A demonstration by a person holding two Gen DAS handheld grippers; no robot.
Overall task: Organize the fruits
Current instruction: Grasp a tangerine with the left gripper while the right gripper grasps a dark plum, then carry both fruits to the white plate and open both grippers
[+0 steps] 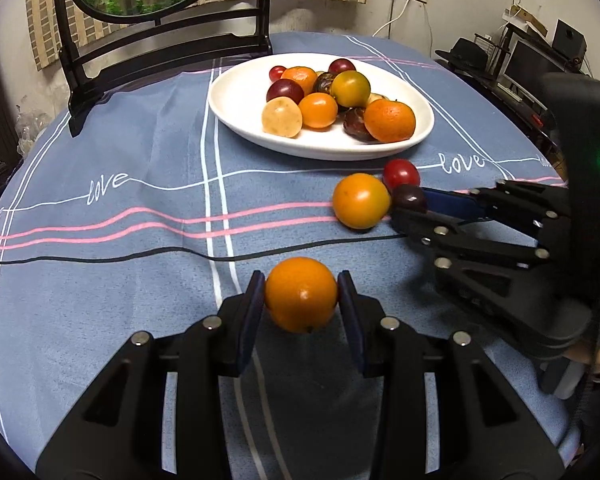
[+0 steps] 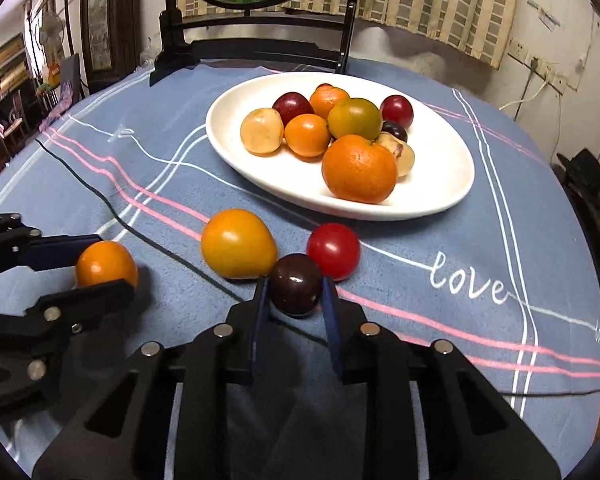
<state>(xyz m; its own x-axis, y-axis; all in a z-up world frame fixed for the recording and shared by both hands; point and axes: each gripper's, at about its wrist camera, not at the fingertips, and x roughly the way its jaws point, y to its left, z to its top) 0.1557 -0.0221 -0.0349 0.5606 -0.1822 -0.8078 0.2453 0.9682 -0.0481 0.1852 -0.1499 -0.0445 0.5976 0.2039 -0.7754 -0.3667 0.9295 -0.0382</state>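
My left gripper (image 1: pixel 301 300) is clamped on a small glossy orange fruit (image 1: pixel 301 295) just above the cloth; my right gripper (image 2: pixel 294 292) is clamped on a dark purple plum (image 2: pixel 295 285) touching its neighbours. I'd lift both straight up, then carry them to the white plate (image 2: pixel 440 196).

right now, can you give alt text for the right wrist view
The right gripper is shut on a small dark purple plum on a blue cloth-covered table, beside a yellow-orange fruit and a red one. Behind, a white oval plate holds mixed fruit.
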